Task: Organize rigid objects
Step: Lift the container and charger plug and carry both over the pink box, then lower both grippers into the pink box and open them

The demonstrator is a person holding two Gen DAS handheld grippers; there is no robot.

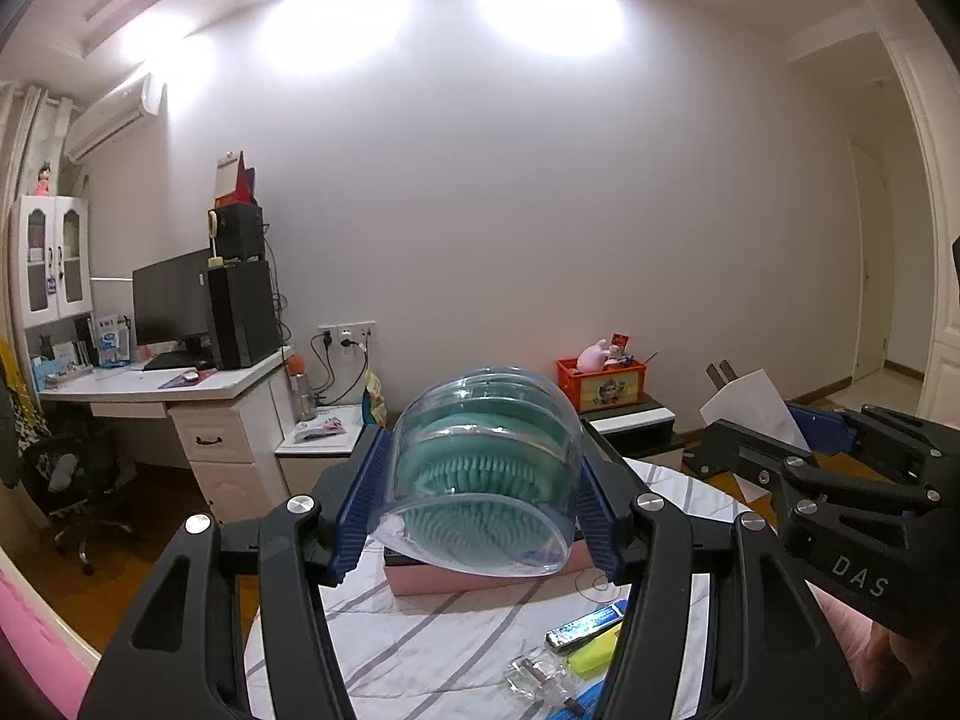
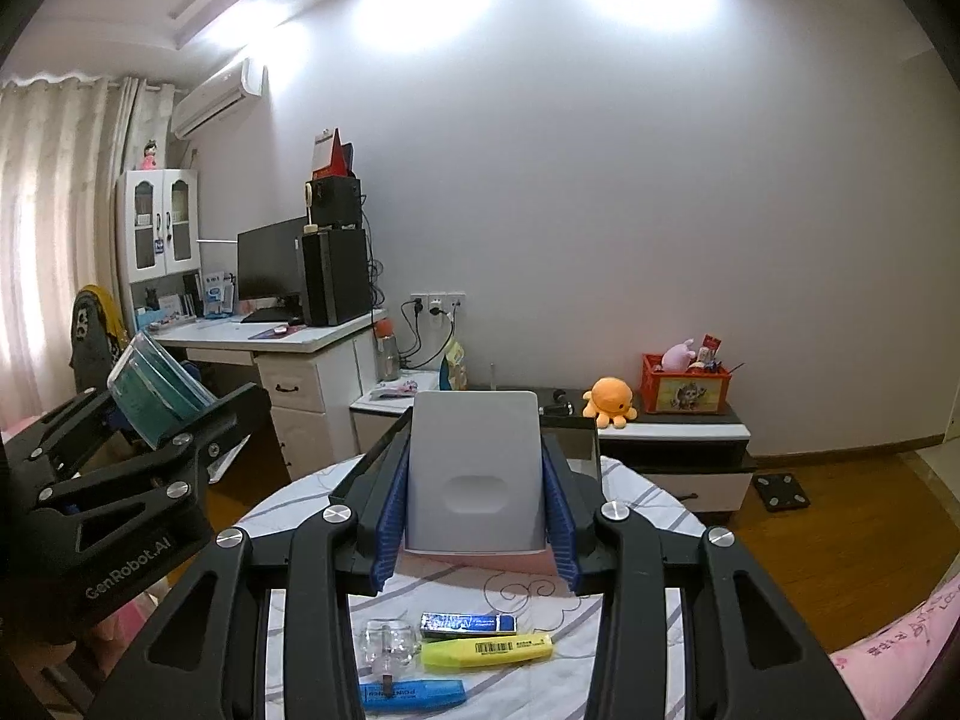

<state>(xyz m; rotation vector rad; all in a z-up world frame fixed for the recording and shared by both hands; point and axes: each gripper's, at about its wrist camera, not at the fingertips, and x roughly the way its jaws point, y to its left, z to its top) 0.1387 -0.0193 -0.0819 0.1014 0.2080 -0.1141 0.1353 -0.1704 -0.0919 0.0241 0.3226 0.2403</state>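
Left tool point(image 1: 480, 501): clamped on a clear case point(image 1: 483, 468) (teal brush inside), held above the desk point(image 1: 432, 636).
Right tool point(image 2: 474, 516): clamped on a white box point(image 2: 476, 471), raised over the yellow highlighter point(image 2: 486, 652).

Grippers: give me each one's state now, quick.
Left gripper: shut on the clear case with a teal brush inside.
Right gripper: shut on the white box.

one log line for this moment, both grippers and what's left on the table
left gripper: shut on clear case | right gripper: shut on white box | both held above table | on table: highlighter, blue bar
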